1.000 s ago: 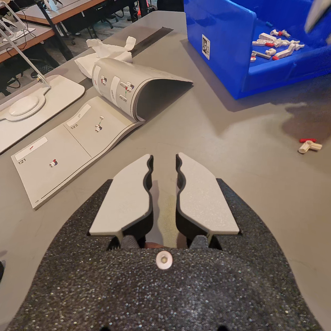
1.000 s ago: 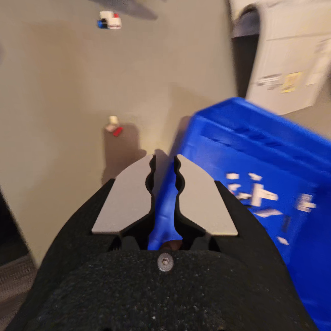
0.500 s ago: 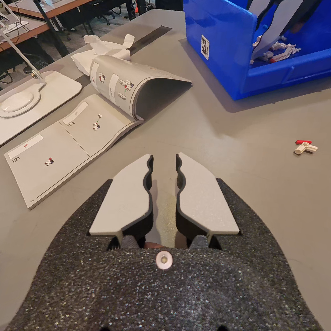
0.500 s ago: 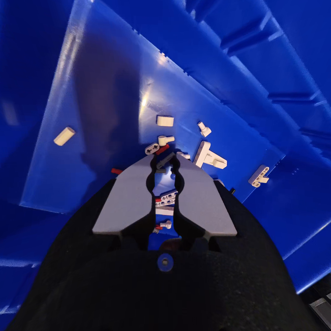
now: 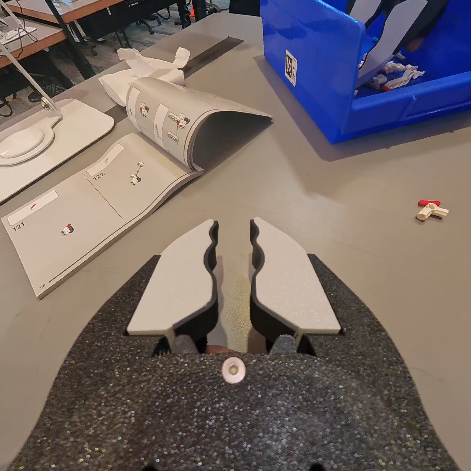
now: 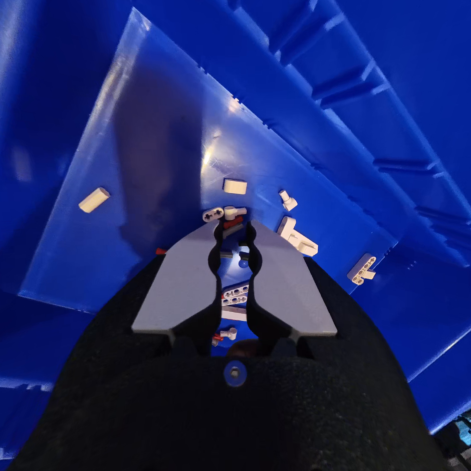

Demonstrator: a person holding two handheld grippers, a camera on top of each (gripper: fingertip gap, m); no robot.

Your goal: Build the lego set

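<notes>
Reaching into the blue bin [image 6: 331, 107], our right gripper [image 6: 232, 225] hangs open just above a small red peg [image 6: 232, 224] and grey pin [image 6: 233, 230]. Our left gripper [image 5: 234, 223] waits open and empty over the table [image 5: 331, 267].

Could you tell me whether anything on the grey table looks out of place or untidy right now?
Yes: a small white connector piece and a red pin lie loose on the grey table, outside the blue plastic bin. A crumpled white paper tissue sits behind the open instruction booklet.

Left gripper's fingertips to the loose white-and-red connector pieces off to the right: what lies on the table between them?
Nothing: left wrist view shows bare grey table between the left gripper and the small white connector with red pin.
</notes>
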